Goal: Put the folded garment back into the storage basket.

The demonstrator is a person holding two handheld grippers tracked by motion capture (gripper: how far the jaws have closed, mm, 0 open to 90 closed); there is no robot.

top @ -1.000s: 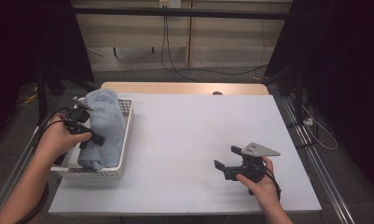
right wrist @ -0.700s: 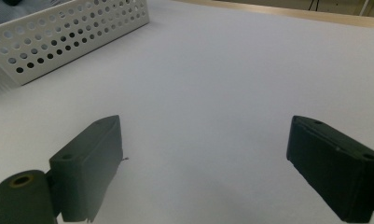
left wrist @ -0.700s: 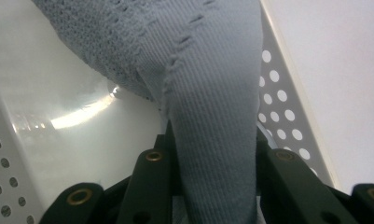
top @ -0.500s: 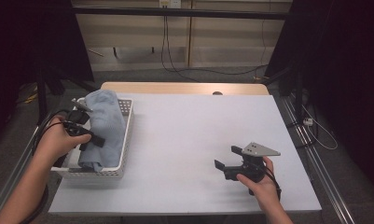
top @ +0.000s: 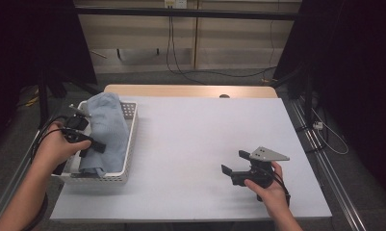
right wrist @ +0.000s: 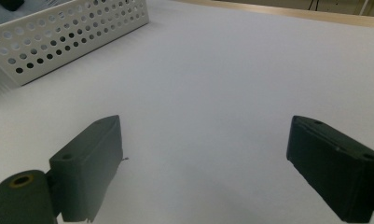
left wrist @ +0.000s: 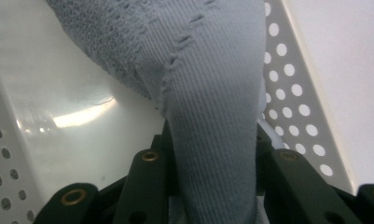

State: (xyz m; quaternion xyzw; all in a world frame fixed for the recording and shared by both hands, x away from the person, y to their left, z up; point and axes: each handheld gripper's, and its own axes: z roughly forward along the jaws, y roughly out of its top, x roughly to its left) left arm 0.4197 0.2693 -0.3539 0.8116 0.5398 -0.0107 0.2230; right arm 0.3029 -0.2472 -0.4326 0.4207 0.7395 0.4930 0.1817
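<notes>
**Blue cloth pinched over the white basket, right gripper idle on the table**

From the high view, the left gripper [top: 87, 144] sits at the near-left side of the white perforated basket [top: 129, 144], but the hand [top: 56, 147] and the cloth cover most of it, so its jaw tips cannot be made out there. The light blue knitted cloth [top: 106, 130] drapes from a raised peak down into the basket, hiding most of the basket floor.

The left gripper view settles what the high view leaves unclear: a fold of the cloth [left wrist: 212, 121] runs down between the two black jaws, which close on it from either side. They have just been opening slightly, with the fabric still between them. The lower end of the fold is cut off by the bottom edge of that picture. Behind it lie the glossy basket floor and a perforated wall [left wrist: 287, 93].

The right gripper [top: 231, 172] rests low over the white table [top: 205, 130], well apart from the basket. The right gripper view shows its jaws standing wide apart with only bare table between them, and the basket's corner [right wrist: 72, 37] at upper left.
</notes>
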